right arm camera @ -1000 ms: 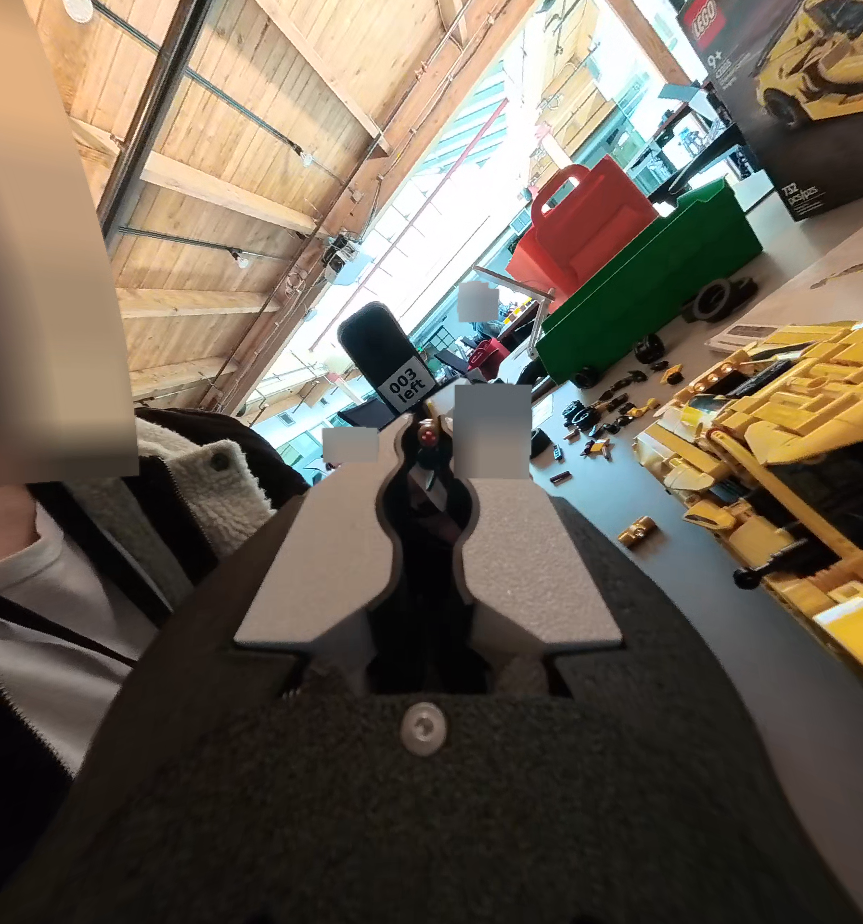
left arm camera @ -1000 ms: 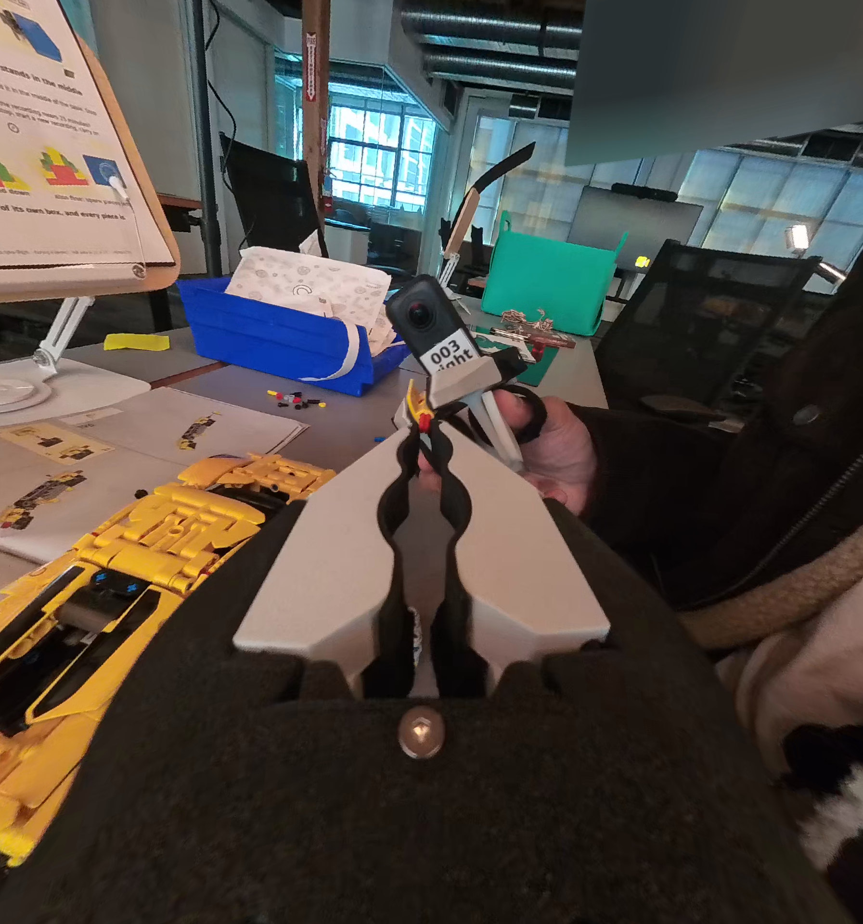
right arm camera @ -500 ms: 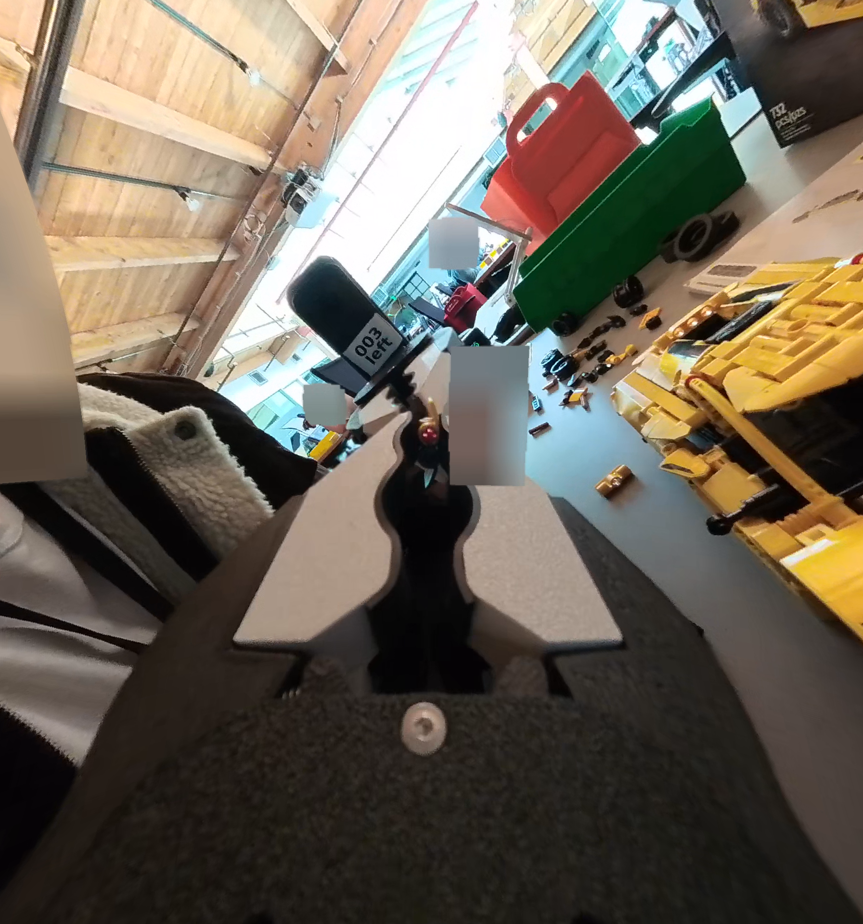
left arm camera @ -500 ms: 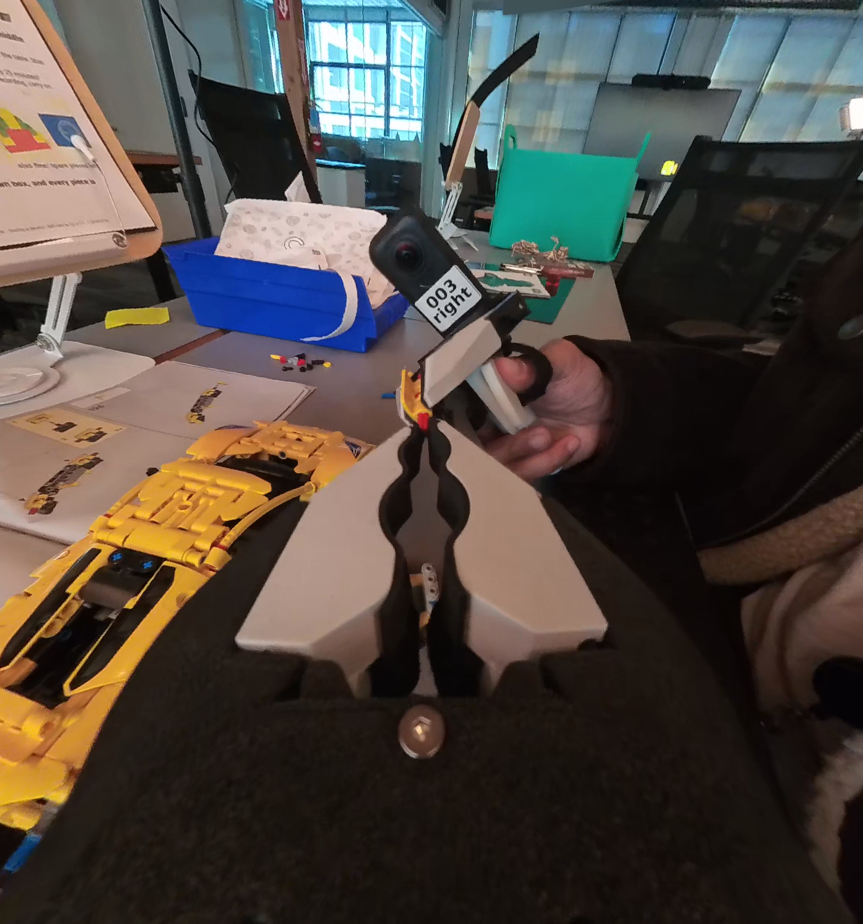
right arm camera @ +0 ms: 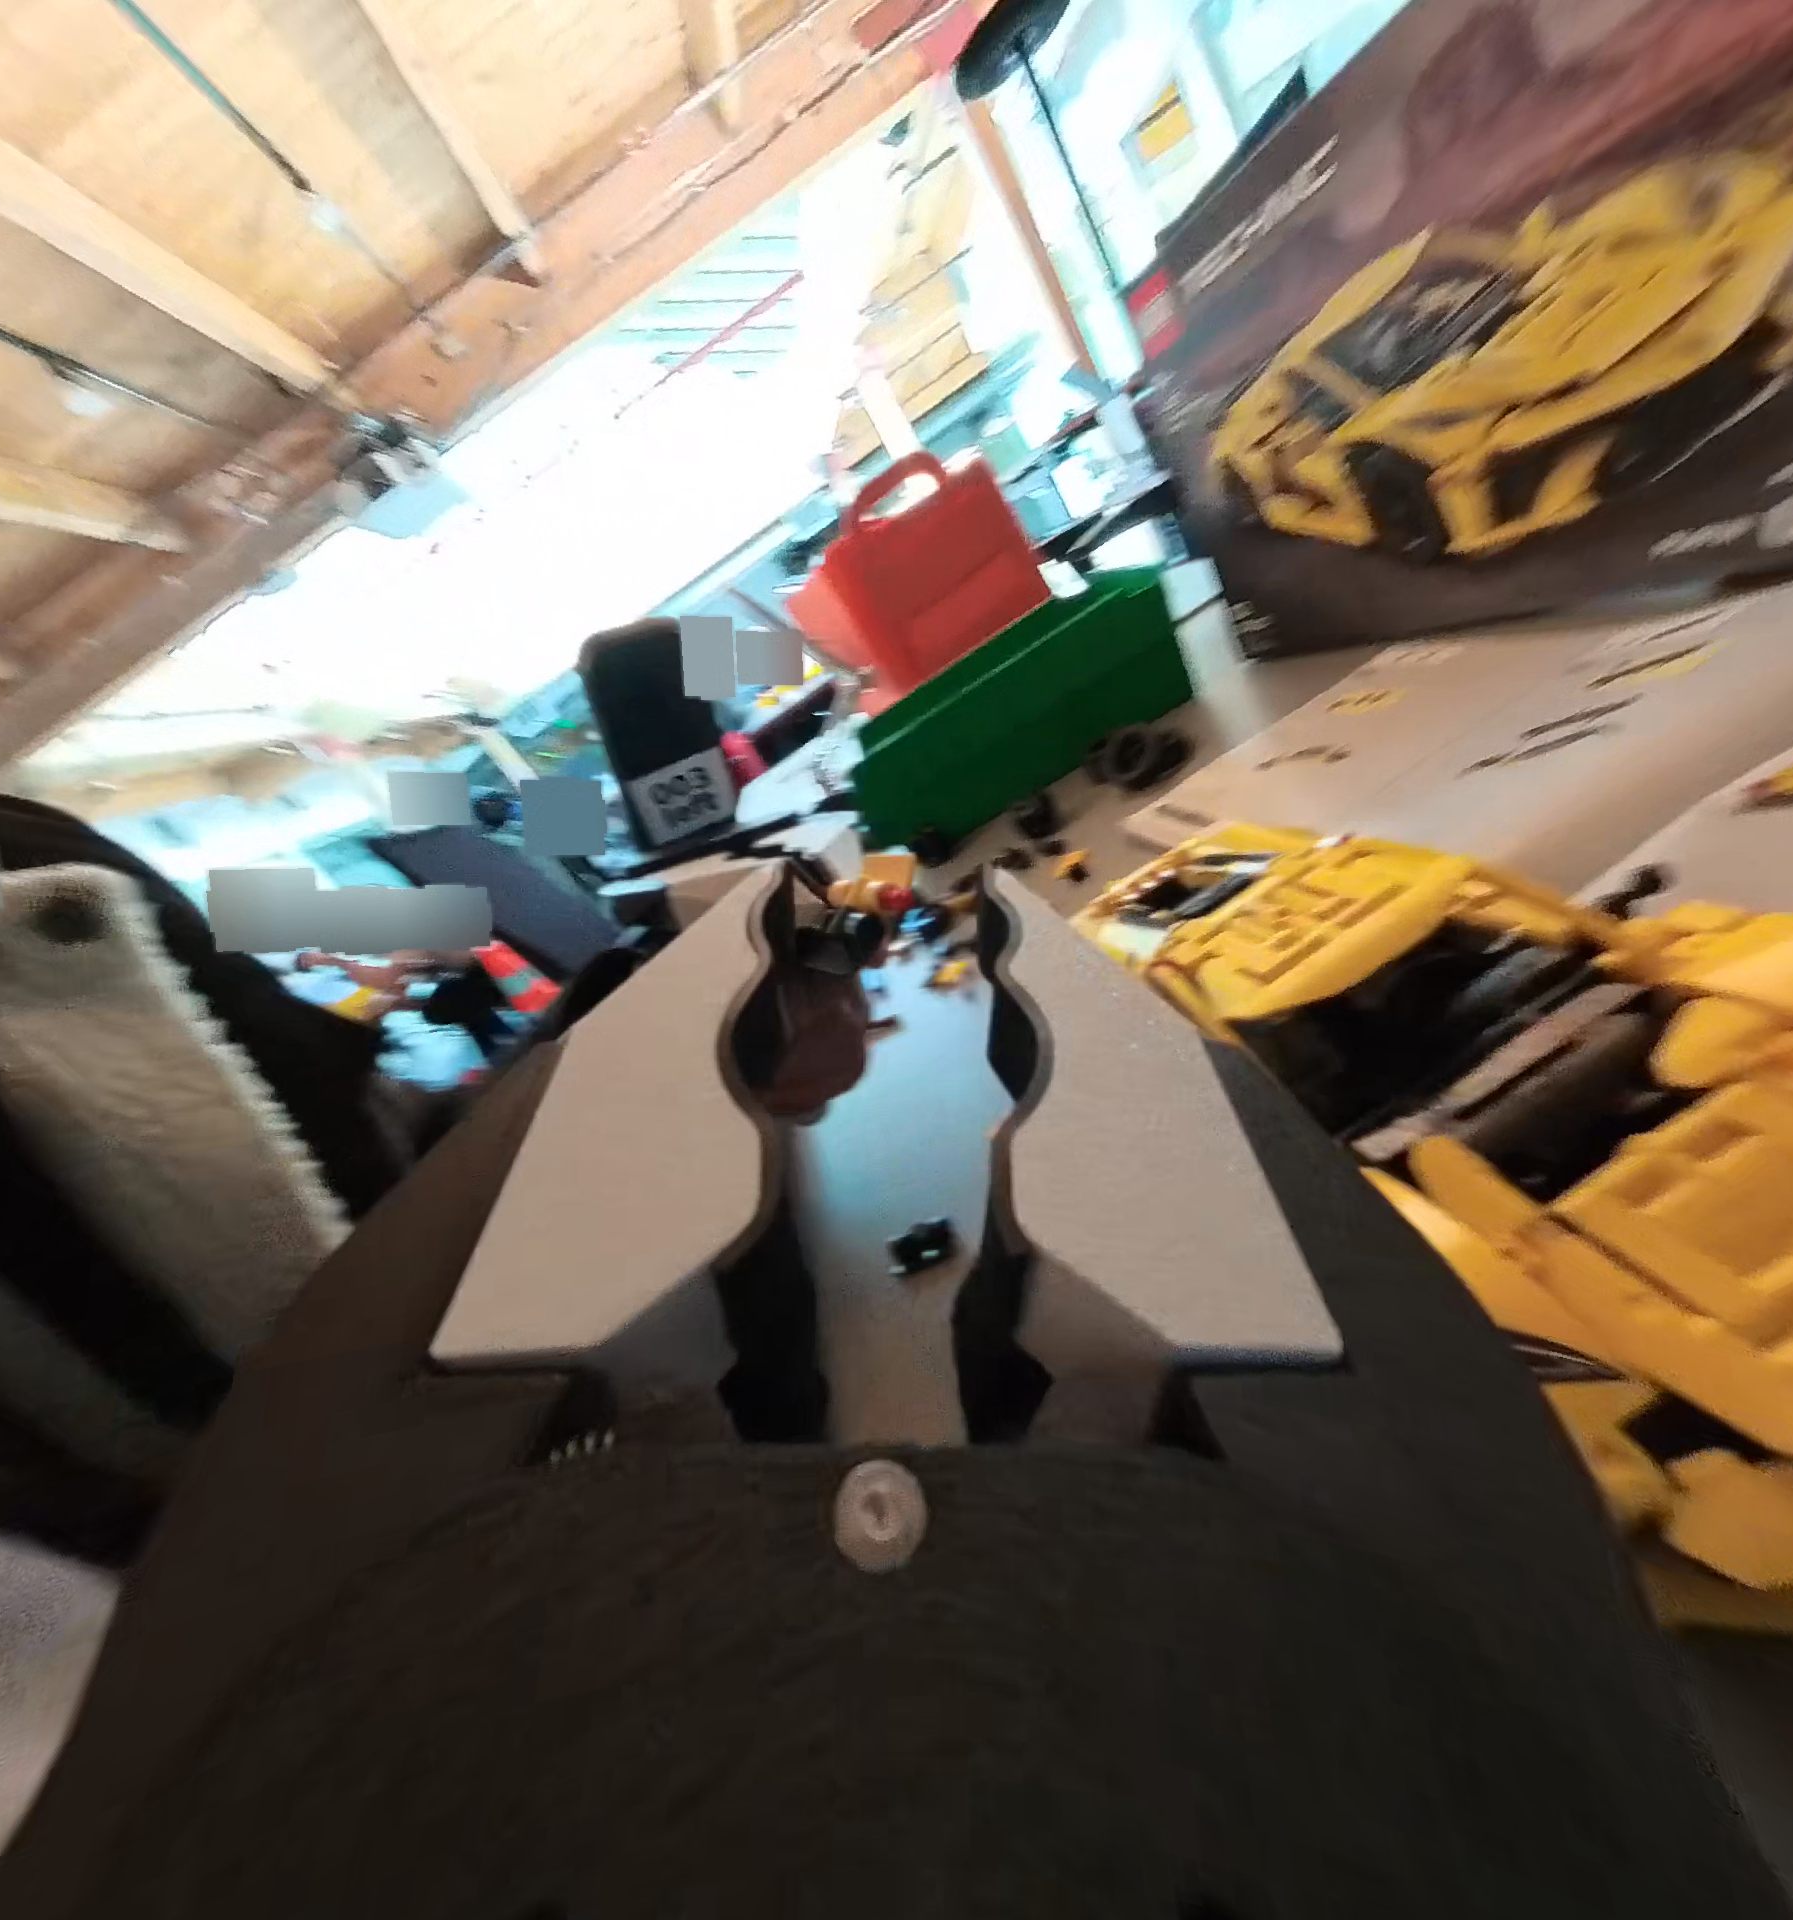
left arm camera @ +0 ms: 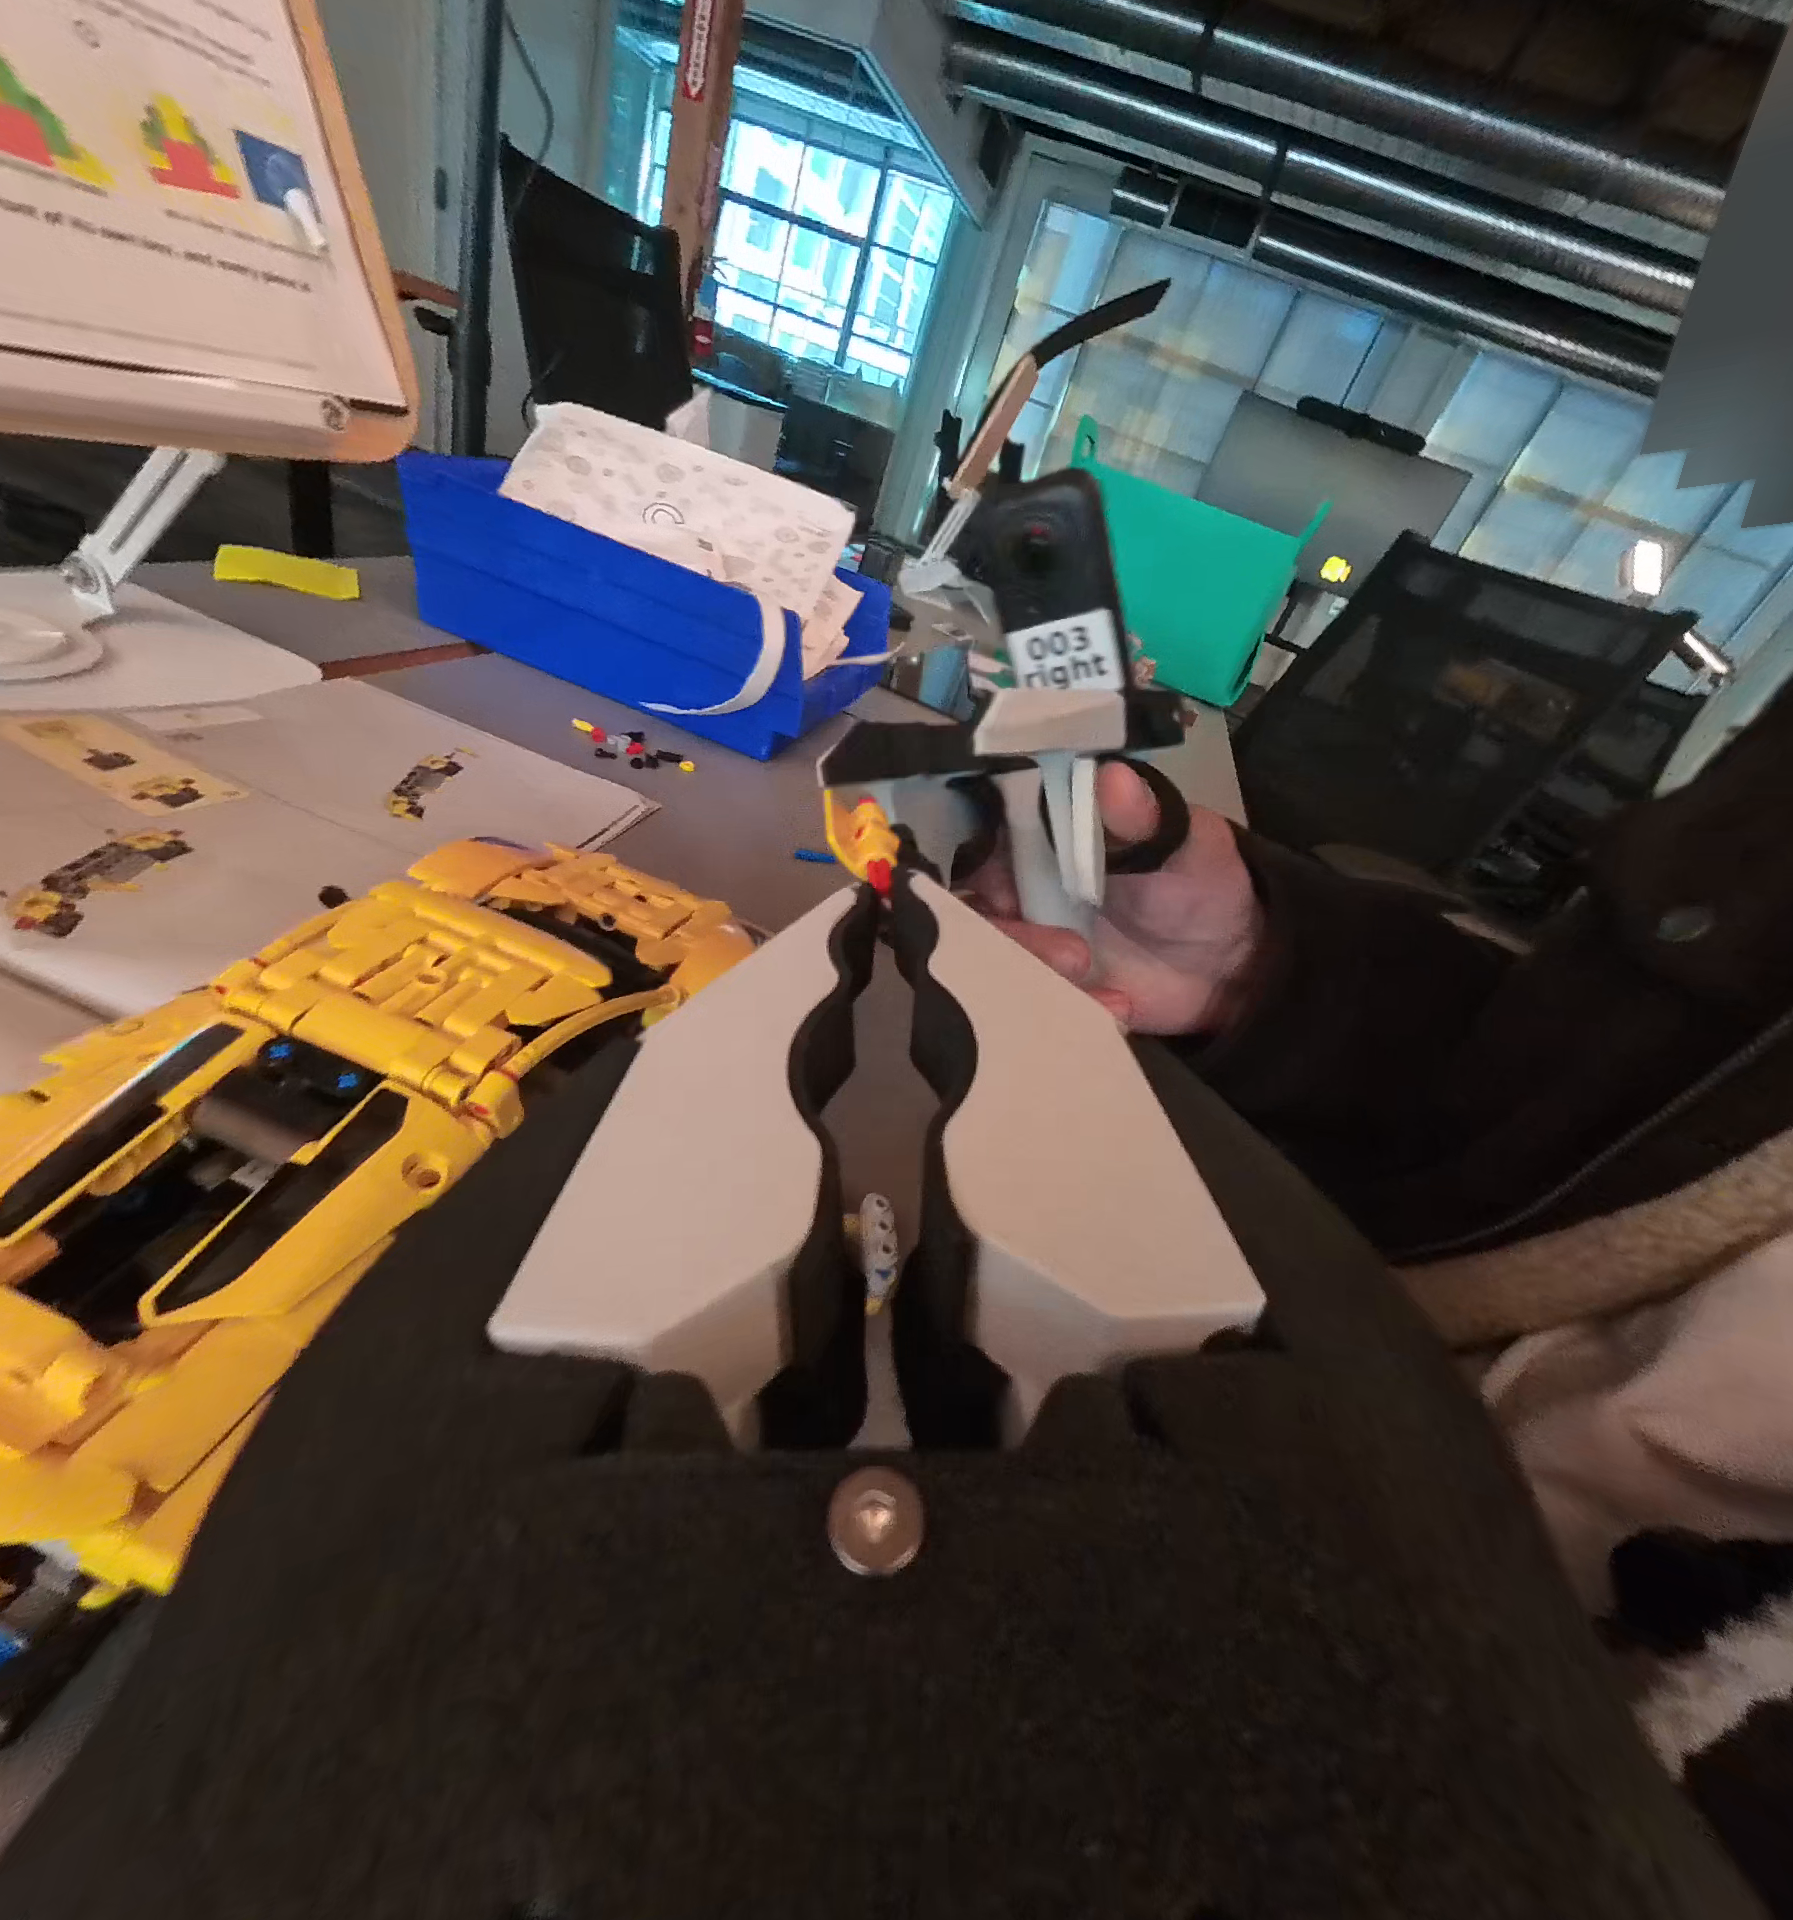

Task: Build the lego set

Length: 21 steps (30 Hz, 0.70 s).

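My left gripper (left arm camera: 881,896) is shut on a small yellow piece with a red pin (left arm camera: 864,836) and holds it in the air above the table. The same piece (right arm camera: 861,896) shows in the right wrist view between the fingers of my right gripper (right arm camera: 887,888). Those fingers stand open and apart from it, the left finger (right arm camera: 767,904) nearer to it. The right gripper's camera (left arm camera: 1037,551) and the hand holding it (left arm camera: 1162,935) show just beyond my left fingertips. The yellow car model (left arm camera: 352,1039) lies on the table to the left; it also shows in the right wrist view (right arm camera: 1494,1039).
An open instruction booklet (left arm camera: 248,769), a blue bin (left arm camera: 601,613), loose small pieces (left arm camera: 632,743) and a board on a stand (left arm camera: 144,208) are behind the car. A green bin (right arm camera: 1027,707), a red container (right arm camera: 913,582), black tyres (right arm camera: 1141,753) and the set's box (right arm camera: 1494,364) show in the right view. There is about 4 centimetres between the tips of the two grippers.
My right gripper has opened and let go of the small piece, which both grippers held before. My left gripper stays shut on it. The right view has swung and blurred.
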Each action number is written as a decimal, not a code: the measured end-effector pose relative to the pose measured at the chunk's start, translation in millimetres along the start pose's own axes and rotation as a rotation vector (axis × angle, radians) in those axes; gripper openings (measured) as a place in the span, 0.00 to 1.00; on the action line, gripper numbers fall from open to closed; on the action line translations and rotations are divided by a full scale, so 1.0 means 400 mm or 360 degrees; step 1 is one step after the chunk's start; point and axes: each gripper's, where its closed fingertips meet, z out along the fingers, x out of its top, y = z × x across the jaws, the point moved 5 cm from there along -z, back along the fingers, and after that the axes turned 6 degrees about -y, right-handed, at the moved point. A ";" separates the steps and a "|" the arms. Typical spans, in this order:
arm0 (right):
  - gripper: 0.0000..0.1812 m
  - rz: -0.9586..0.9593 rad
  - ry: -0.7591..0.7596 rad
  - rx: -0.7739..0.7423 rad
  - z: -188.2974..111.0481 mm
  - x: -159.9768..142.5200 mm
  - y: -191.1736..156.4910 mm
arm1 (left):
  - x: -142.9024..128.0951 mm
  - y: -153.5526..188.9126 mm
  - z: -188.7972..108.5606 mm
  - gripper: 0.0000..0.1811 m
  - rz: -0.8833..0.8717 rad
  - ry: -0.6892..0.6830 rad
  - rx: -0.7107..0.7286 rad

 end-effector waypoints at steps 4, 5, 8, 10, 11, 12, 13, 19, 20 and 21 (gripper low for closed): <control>0.19 -0.0309 0.0020 -0.0262 -0.003 -0.002 0.000 | 0.010 -0.016 -0.016 0.01 -0.0018 0.0068 0.0062; 0.20 -0.0343 0.0027 -0.0289 -0.002 -0.003 -0.001 | 0.012 -0.018 -0.019 0.01 -0.0014 0.0085 0.0082; 0.21 -0.0393 -0.0019 -0.0380 0.003 -0.016 0.005 | 0.011 -0.031 -0.026 0.01 -0.0053 0.0100 0.0121; 0.21 -0.0412 -0.0051 -0.0436 0.003 -0.022 0.015 | 0.012 -0.033 -0.028 0.01 -0.0073 0.0110 0.0107; 0.20 -0.0406 -0.0048 -0.0449 0.002 -0.021 0.017 | 0.013 -0.033 -0.029 0.01 -0.0073 0.0113 0.0105; 0.20 -0.0399 -0.0036 -0.0458 -0.001 -0.019 0.020 | 0.012 -0.033 -0.028 0.01 -0.0067 0.0107 0.0107; 0.20 -0.0382 -0.0029 -0.0464 -0.004 -0.019 0.024 | 0.011 -0.033 -0.026 0.01 -0.0057 0.0096 0.0115; 0.18 -0.0226 0.0041 -0.0397 -0.016 -0.011 0.034 | 0.001 -0.034 -0.016 0.02 0.0033 0.0027 0.0174; 0.18 -0.0198 0.0053 -0.0373 -0.017 -0.009 0.033 | 0.001 -0.034 -0.015 0.02 0.0036 0.0025 0.0178; 0.18 -0.0173 0.0067 -0.0346 -0.018 -0.008 0.031 | 0.001 -0.036 -0.015 0.01 0.0034 0.0026 0.0179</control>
